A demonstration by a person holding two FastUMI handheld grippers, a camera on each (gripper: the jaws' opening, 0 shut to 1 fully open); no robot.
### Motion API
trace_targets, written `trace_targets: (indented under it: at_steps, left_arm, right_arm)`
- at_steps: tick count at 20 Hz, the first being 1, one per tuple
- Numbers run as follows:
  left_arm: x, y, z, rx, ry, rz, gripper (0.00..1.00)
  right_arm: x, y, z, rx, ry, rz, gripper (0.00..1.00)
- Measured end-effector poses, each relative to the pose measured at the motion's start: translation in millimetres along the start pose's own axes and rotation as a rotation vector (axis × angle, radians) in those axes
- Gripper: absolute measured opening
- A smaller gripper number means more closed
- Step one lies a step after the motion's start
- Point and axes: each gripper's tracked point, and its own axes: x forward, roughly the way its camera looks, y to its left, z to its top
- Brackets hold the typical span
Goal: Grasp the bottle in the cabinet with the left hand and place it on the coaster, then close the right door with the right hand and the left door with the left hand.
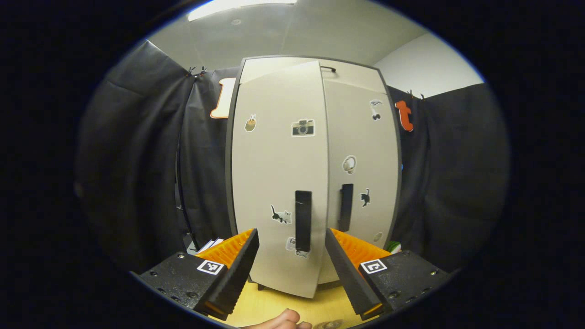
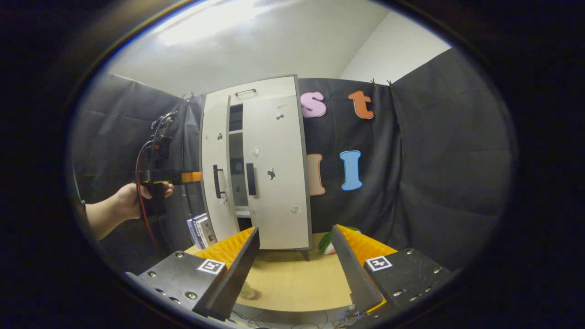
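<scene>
- Left gripper view: the left gripper (image 1: 292, 269) was seen wide open and empty, near the left door (image 1: 274, 183).
- The left door was left ajar; the right door (image 1: 363, 173) was shut.
- A stiff, light panel was judged; its dark handle (image 1: 303, 220) was best pushed.
- Bottle base (image 2: 249, 292) was seen on the table (image 2: 292, 278).
- The right gripper (image 2: 295, 269) was open, empty.

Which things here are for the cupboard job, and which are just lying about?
For the job: cupboard, its left door, its right door, left hand-held gripper, right hand-held gripper.
Just lying about: books, green-and-white thing.
</scene>
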Motion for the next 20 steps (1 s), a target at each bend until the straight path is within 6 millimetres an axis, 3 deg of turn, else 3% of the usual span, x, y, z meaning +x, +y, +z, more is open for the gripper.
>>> trace_targets:
  at_steps: [4,8,11,12,14,15,18,19,20]
  left_arm:
    - [-44,-9,9,0.005,-0.021,0.005,0.92]
    - [-72,-20,15,-0.011,-0.026,-0.07,0.93]
    - [-82,-21,18,0.003,-0.045,-0.123,0.93]
    - [-84,-19,19,0.018,-0.058,-0.138,0.93]
    - [-88,-12,19,0.046,-0.07,-0.153,0.92]
    - [-92,-6,15,0.048,-0.061,-0.15,0.93]
    - [-97,0,12,0.016,-0.065,-0.19,0.93]
    - [-99,5,9,0.009,-0.059,-0.198,0.93]
    - [-100,8,5,0.006,-0.054,-0.203,0.93]
  right_arm:
    - [0,13,13,0.025,-0.023,0.027,0.96]
    - [6,40,36,0.009,-0.076,0.07,0.96]
    - [15,53,43,-0.062,-0.088,0.052,0.96]
    - [17,58,41,-0.08,-0.083,0.041,0.92]
    - [27,77,40,-0.079,-0.073,0.045,0.92]
    - [30,86,39,-0.062,-0.062,0.047,0.96]
    - [36,114,40,-0.032,-0.051,0.075,0.92]
    - [37,123,38,-0.032,-0.045,0.089,0.96]
    - [36,130,37,-0.038,-0.047,0.101,0.92]
